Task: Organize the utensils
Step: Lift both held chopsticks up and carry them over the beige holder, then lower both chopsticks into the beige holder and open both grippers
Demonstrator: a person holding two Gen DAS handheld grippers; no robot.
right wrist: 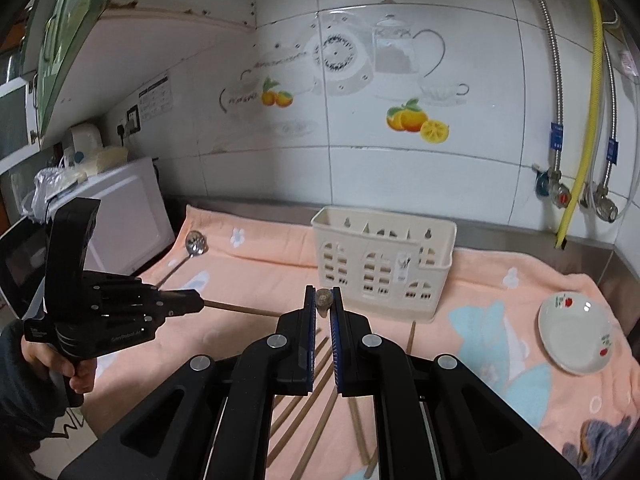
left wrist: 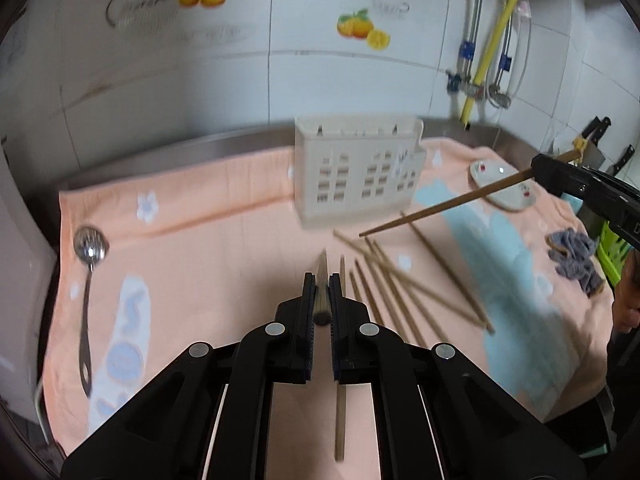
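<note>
Left claw (left wrist: pixel 320 280): clenched on one chopstick (left wrist: pixel 321 296), seen end-on, lifted clear of the towel (left wrist: pixel 208 248).
Right claw (right wrist: pixel 323 294): clenched on a second chopstick (left wrist: pixel 440 206), aimed down toward the holder.
Holder (right wrist: pixel 380 264): cream plastic, slotted, upright at table's rear; likely destination.
Loose chopsticks (left wrist: pixel 400 284): thin wooden rods, scattered.
Ladle (left wrist: pixel 90 276): polished steel, lying flat.

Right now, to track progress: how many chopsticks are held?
2. One chopstick in the left tool, one in the right tool. Others lie on the towel, some possibly hidden.
</note>
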